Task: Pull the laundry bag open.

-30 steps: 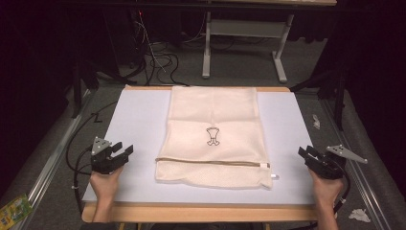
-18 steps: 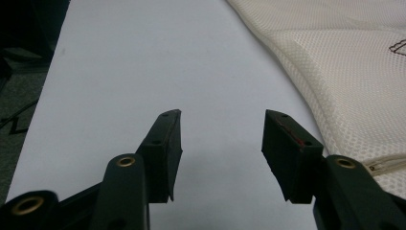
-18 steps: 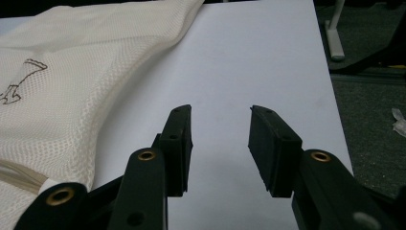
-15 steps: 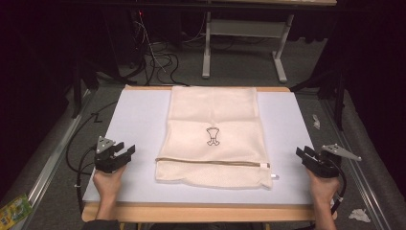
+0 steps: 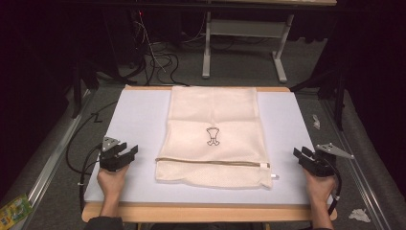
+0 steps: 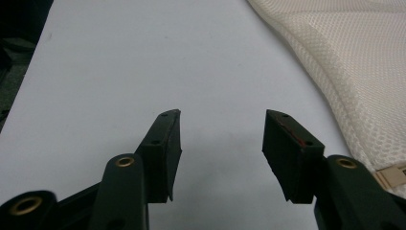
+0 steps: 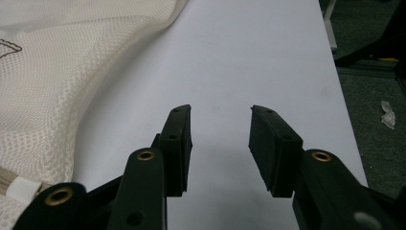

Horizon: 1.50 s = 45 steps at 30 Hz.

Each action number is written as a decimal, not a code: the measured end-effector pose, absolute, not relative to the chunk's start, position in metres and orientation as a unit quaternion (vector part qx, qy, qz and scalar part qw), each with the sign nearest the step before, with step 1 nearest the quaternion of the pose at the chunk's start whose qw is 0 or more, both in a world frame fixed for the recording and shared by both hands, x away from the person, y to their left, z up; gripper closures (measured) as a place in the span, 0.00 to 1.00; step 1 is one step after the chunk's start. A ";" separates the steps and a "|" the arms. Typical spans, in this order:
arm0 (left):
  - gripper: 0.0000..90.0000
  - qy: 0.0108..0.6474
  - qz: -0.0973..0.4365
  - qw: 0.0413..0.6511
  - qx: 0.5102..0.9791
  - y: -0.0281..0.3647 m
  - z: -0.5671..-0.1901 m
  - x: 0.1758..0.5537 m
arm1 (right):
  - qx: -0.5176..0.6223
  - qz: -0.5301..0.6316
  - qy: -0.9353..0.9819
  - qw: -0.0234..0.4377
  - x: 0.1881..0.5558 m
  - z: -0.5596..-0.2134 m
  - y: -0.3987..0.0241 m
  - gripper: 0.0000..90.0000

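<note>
A cream mesh laundry bag (image 5: 213, 136) lies flat in the middle of the white table (image 5: 134, 120), with a small black emblem (image 5: 212, 136) on it and a zipper (image 5: 215, 162) running across near its front edge. My left gripper (image 5: 125, 152) rests at the table's front left, open and empty, well left of the bag (image 6: 354, 57). At the front right, my right gripper (image 5: 300, 156) is open too, with nothing between its jaws, just right of the bag's zipper end (image 5: 274, 175). In the right gripper view the bag (image 7: 57, 72) lies to the left of the open jaws.
Beyond the table stand a metal desk frame (image 5: 239, 43) and loose cables (image 5: 158, 60) on the grey floor. A crumpled white scrap (image 5: 359, 214) lies on the floor at the right, a green packet (image 5: 14, 209) at the lower left. Bare white tabletop flanks the bag.
Both hands have shifted only slightly near the front corners; the bag has not moved.
</note>
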<state>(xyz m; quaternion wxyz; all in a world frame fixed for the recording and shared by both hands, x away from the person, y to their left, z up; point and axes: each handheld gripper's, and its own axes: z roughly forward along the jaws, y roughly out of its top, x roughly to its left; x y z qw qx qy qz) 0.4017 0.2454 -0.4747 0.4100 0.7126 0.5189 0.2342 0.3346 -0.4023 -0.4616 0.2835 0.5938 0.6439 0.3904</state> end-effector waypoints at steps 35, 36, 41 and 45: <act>0.50 0.515 0.251 0.385 0.724 0.238 -0.483 0.406 | 0.596 0.369 0.652 0.291 0.339 -0.474 -0.393 0.62; 0.50 0.514 0.253 0.384 0.725 0.237 -0.484 0.406 | 0.594 0.366 0.654 0.293 0.339 -0.474 -0.393 0.61; 0.48 0.512 0.256 0.378 0.728 0.236 -0.484 0.406 | 0.594 0.353 0.659 0.299 0.339 -0.475 -0.389 0.59; 0.47 0.506 0.259 0.367 0.737 0.232 -0.485 0.406 | 0.595 0.343 0.662 0.300 0.340 -0.475 -0.388 0.57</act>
